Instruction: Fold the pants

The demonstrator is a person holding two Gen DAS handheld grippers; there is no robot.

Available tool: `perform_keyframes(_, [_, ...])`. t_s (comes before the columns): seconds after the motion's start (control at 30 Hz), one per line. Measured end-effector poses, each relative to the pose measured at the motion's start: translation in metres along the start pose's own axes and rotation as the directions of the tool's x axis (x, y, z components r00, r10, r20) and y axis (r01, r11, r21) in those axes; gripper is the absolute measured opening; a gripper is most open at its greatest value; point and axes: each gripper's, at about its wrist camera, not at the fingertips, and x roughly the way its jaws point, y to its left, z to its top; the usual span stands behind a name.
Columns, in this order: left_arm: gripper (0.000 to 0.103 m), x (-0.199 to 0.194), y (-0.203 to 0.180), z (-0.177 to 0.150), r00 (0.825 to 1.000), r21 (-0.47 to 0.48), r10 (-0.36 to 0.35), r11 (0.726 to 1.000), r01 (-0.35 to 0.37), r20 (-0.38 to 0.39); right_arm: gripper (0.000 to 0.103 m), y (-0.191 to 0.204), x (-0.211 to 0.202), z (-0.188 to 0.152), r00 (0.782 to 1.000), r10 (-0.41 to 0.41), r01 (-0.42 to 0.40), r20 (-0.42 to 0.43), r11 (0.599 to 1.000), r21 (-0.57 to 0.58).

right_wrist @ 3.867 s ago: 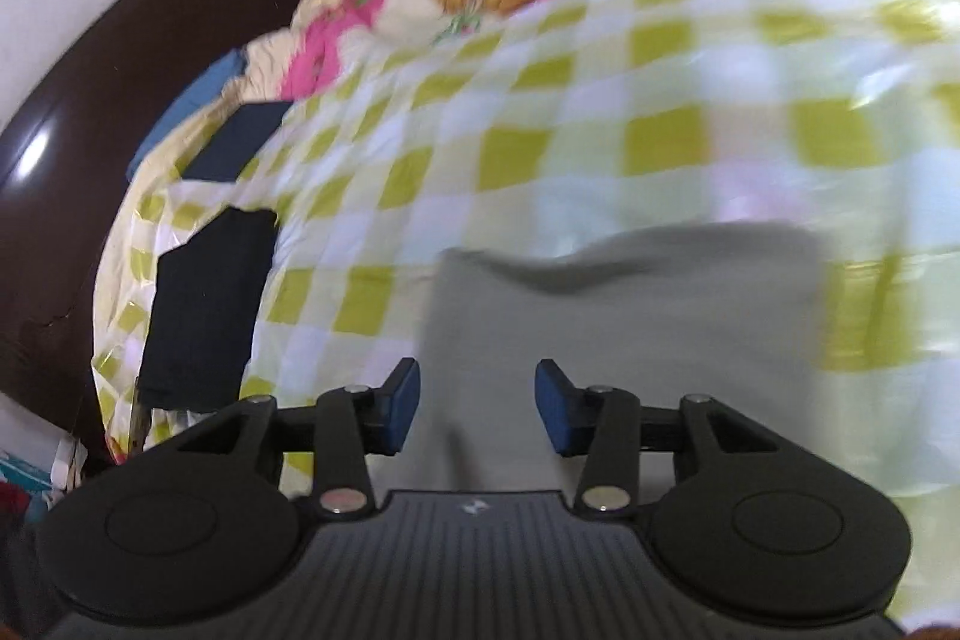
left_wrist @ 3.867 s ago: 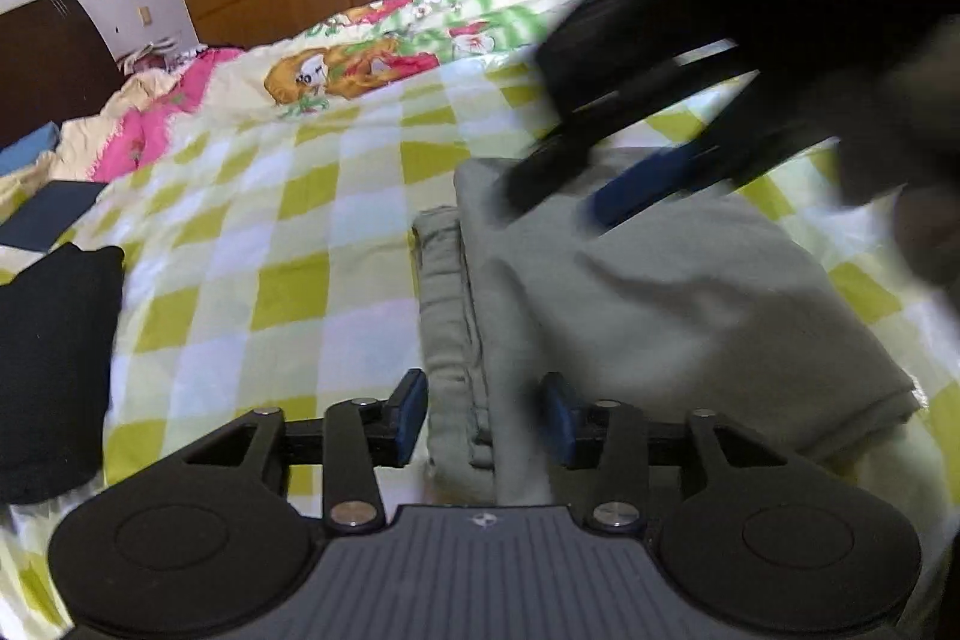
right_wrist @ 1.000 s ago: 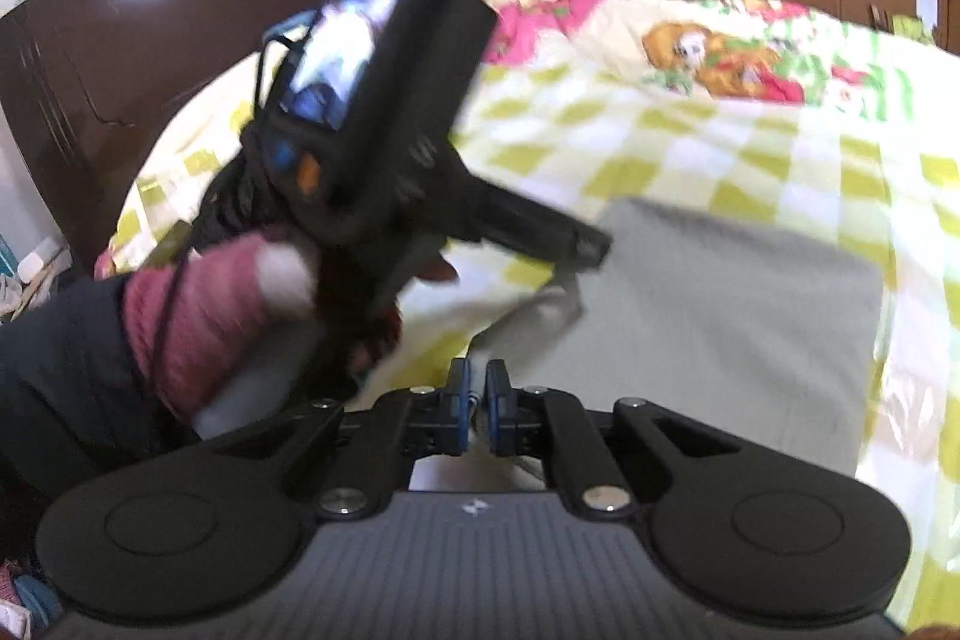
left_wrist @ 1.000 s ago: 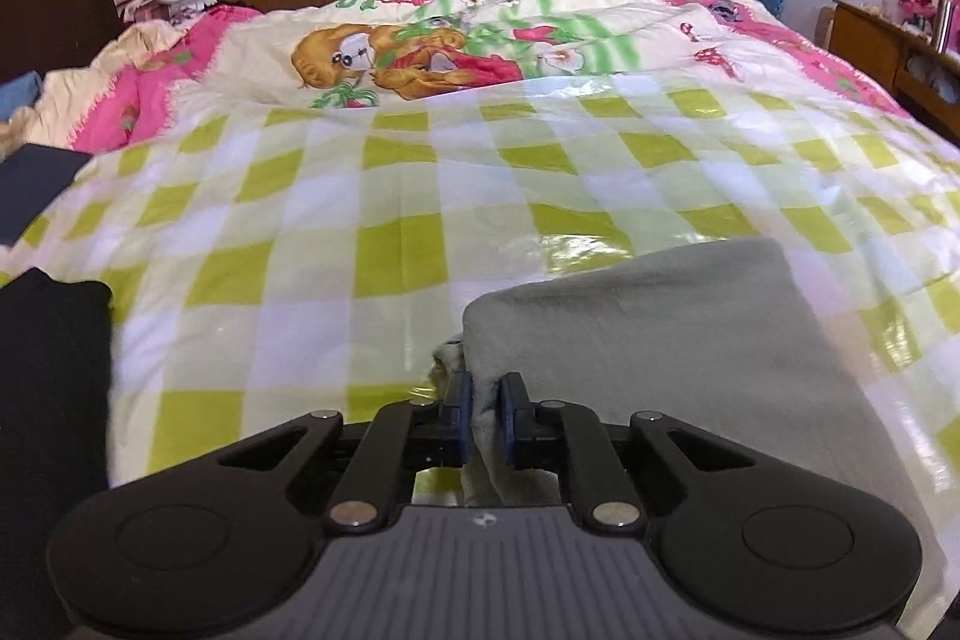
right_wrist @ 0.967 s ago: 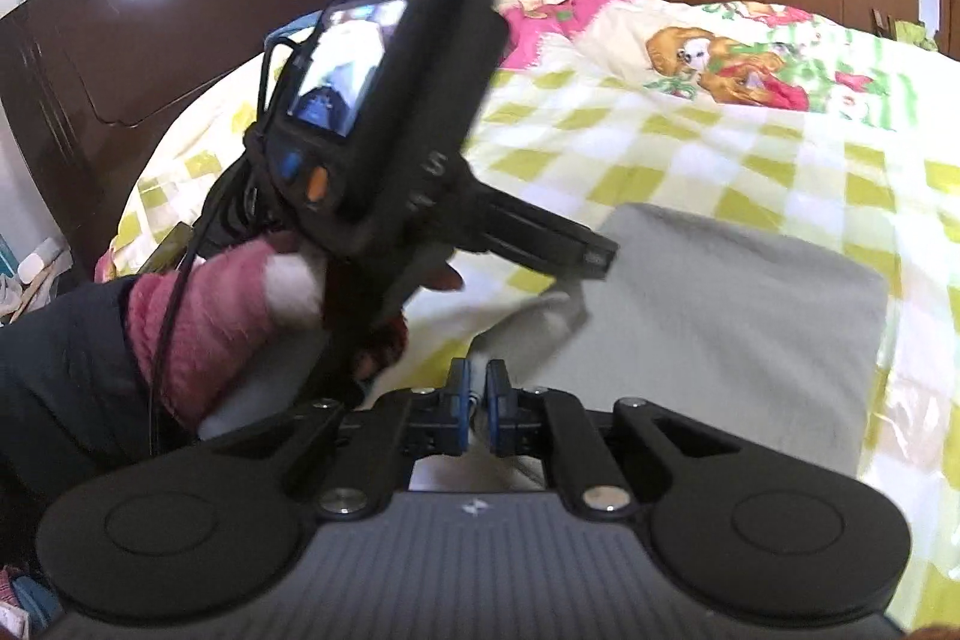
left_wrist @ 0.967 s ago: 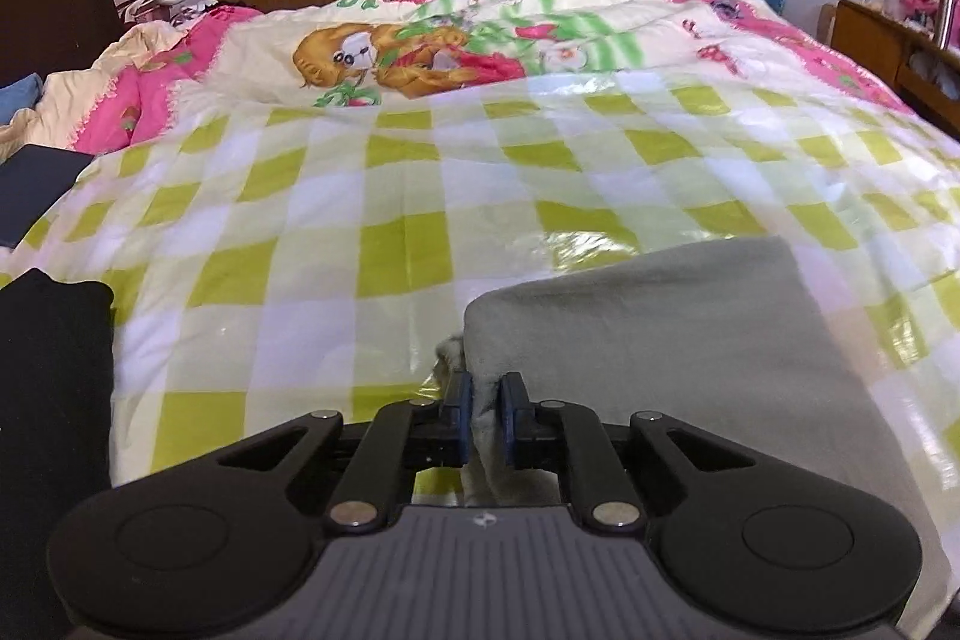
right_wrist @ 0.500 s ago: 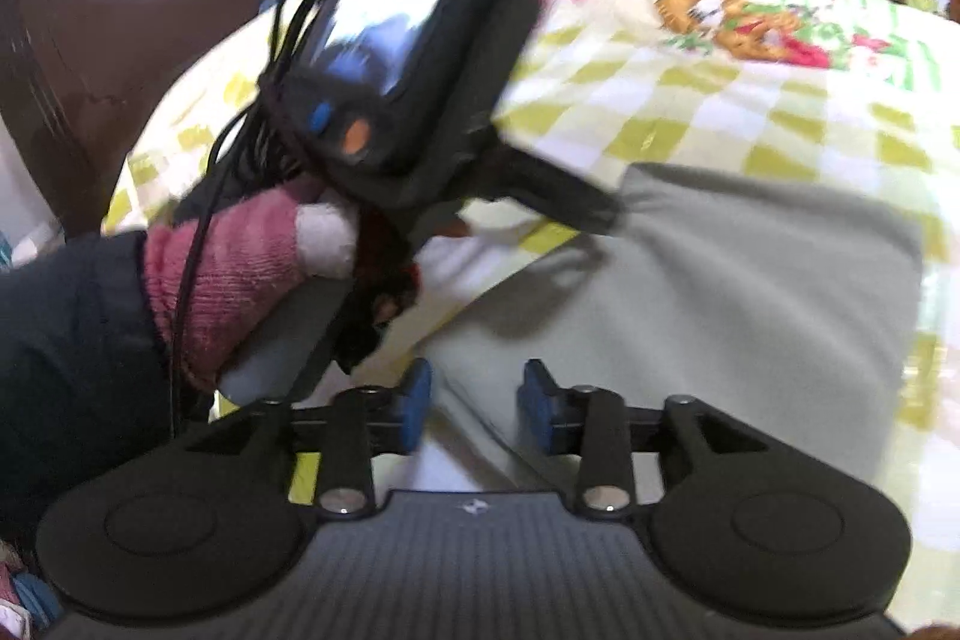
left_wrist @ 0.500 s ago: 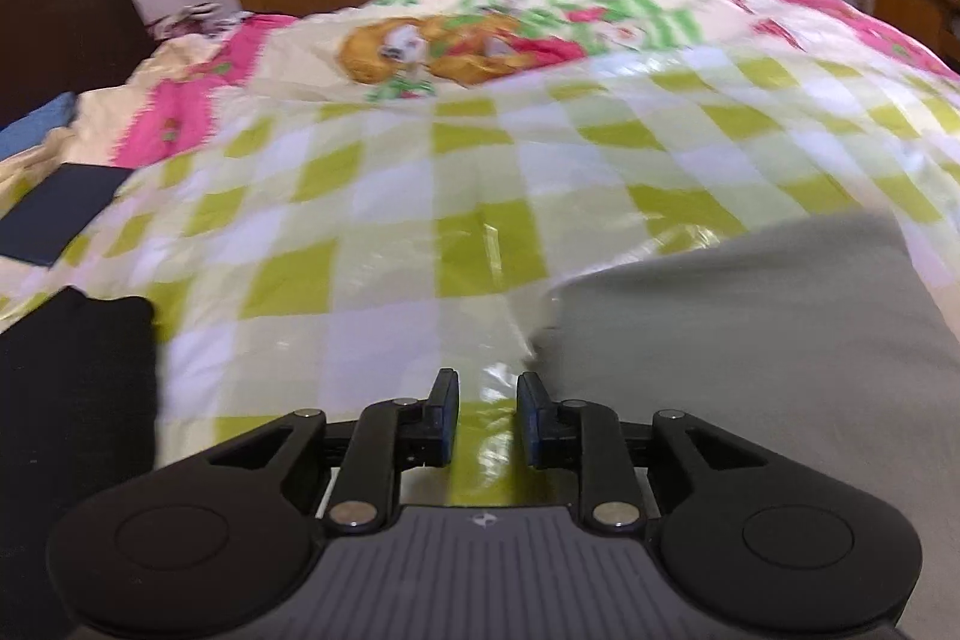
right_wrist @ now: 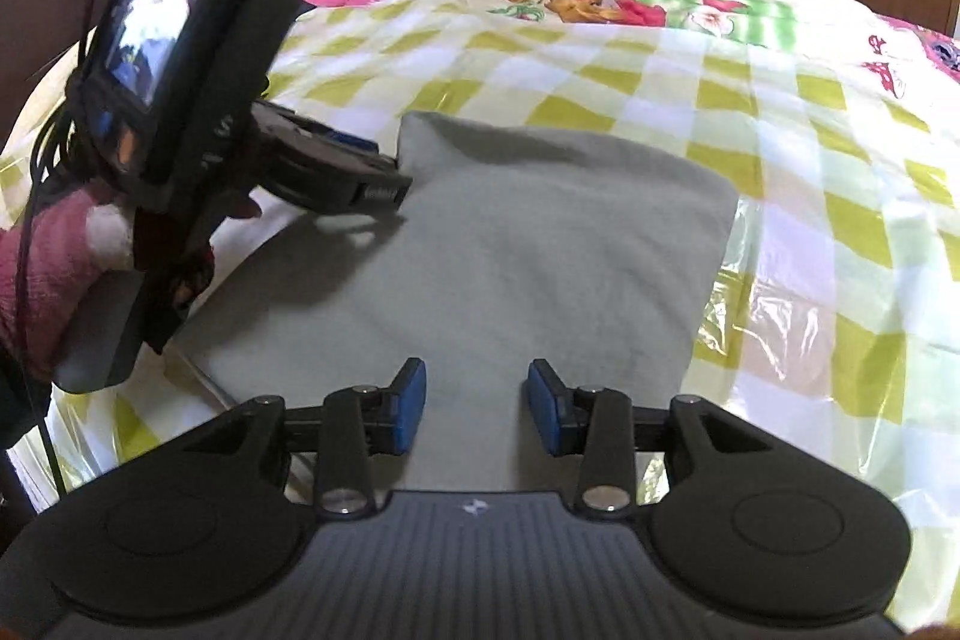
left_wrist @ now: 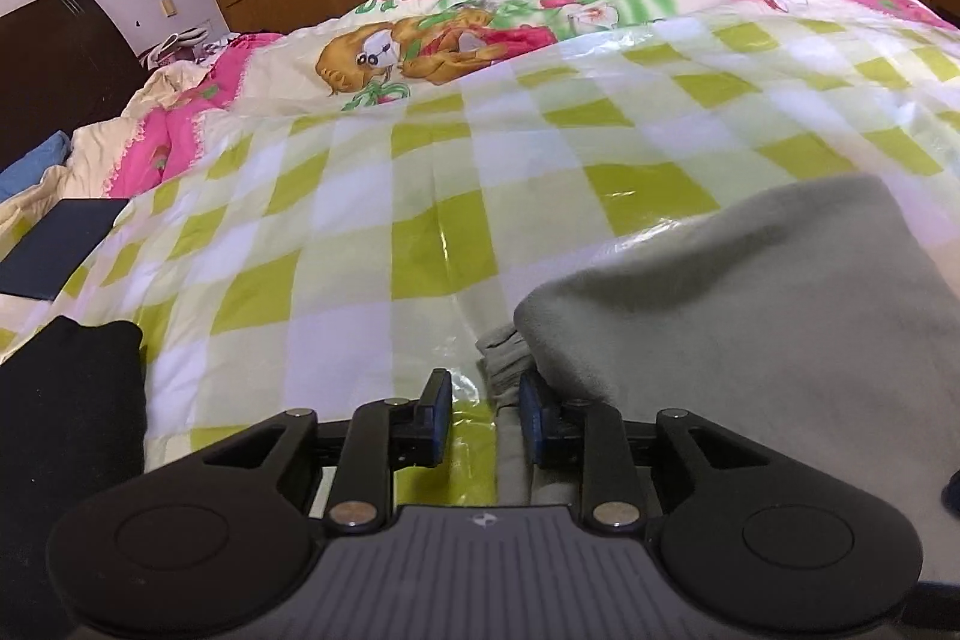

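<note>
Right wrist view shows the pants folded into a thick, soft grey block with rounded corners, lying on the sheet, a glossy plastic cover in yellow-green and white checks. Their matte, fleecy top is smooth; the near edge is hidden behind the right gripper. That gripper's jaws have just been opening and now stand apart, blue pads clear of the cloth, with the near part of the pants showing in the gap between them. At the pants' left edge sits the left gripper, seen side-on, so its jaws are hard to read there; a hand in a pink knit sleeve holds it, partly cut off by the frame.

Left wrist view gives the pants from their left side, where stacked layers show at the fold. The left gripper has also just been opening: its jaws are narrowly parted, one pad over bare sheet, the other beside the layered edge; whether it touches is unclear. Left of the pants, well apart, lies a black garment, cropped by the frame. Beyond the pants, a cartoon-print quilt covers the far bed.
</note>
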Motion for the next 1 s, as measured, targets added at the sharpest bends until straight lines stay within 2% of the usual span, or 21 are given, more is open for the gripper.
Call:
perform_keyframes(0.33, [0.041,-0.034,0.014,-0.003,1.000,-0.012,0.010,1.000,-0.009,0.028,0.039,-0.011,-0.010,0.003,0.998,-0.063,0.063,0.024,0.998,0.013])
perform_keyframes(0.5, [0.042,-0.050,0.017,-0.026,0.998,-0.041,-0.060,0.997,0.060,0.000,0.044,-0.020,-0.007,0.003,0.996,-0.083,0.082,0.016,0.996,0.039])
perform_keyframes(0.7, [0.043,-0.059,0.019,-0.050,0.997,-0.090,-0.083,0.993,0.081,-0.011,0.047,-0.035,0.008,0.003,1.000,-0.029,0.030,-0.008,0.990,0.138])
perform_keyframes(0.77, [0.043,-0.064,0.026,-0.049,0.996,-0.133,-0.091,0.987,0.090,0.000,0.050,-0.040,0.011,0.004,1.000,-0.004,0.005,-0.009,0.986,0.165])
perform_keyframes(1.0, [0.048,-0.086,0.042,-0.054,0.991,-0.217,-0.121,0.967,0.132,0.065,0.050,-0.069,0.003,0.001,0.999,0.039,-0.048,0.037,0.955,0.294])
